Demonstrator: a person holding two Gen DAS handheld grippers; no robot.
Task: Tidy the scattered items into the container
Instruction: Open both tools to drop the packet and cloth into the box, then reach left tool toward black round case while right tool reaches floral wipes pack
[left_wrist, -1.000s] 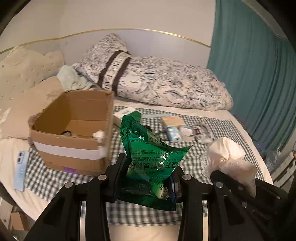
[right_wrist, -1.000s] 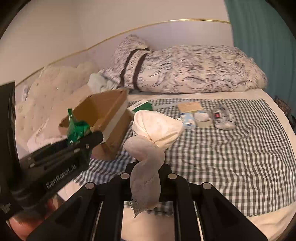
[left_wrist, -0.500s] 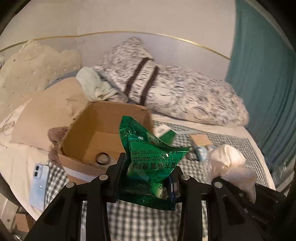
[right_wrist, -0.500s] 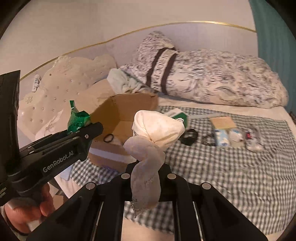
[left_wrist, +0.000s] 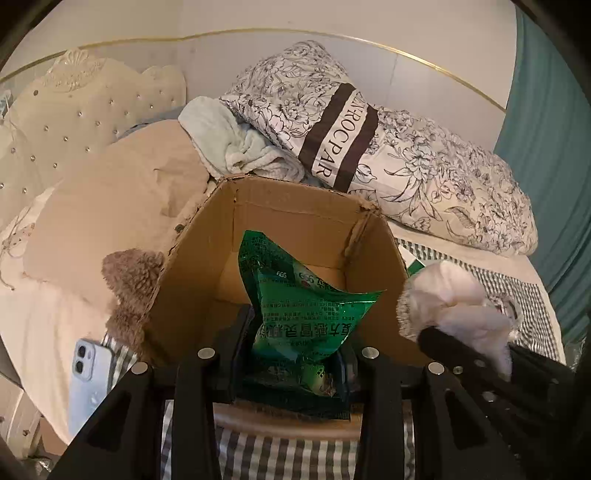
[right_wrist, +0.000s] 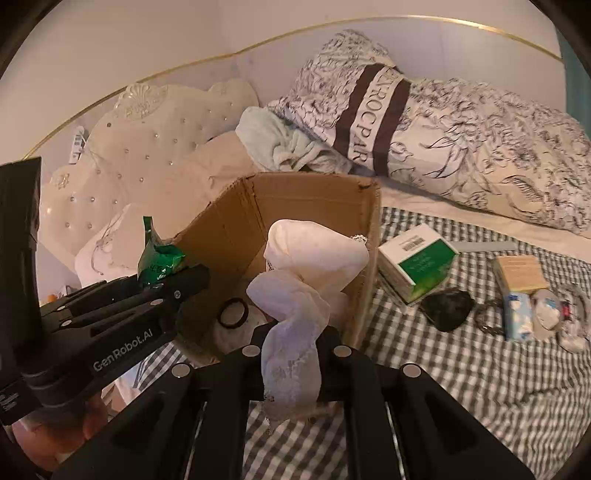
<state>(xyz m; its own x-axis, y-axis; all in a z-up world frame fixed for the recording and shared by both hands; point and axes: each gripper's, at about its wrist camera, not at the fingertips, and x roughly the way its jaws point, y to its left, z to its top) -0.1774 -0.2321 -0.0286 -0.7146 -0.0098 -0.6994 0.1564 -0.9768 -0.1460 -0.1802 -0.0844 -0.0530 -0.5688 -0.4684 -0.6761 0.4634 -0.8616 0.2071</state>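
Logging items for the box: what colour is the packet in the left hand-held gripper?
Green with white print, the packet shows best in the left wrist view.

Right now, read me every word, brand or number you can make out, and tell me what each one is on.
"GenRobot.AI": side of the left gripper.
"ROCPAR", first letters cut off at the fold: brown band on the floral pillow.
"999": green packet, seen mirrored; its other print is too small to read.
Green and white box: barcode and print too blurred to read.

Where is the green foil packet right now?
In the left wrist view, the green foil packet is clamped in the left hand-held gripper, over the open cardboard box.
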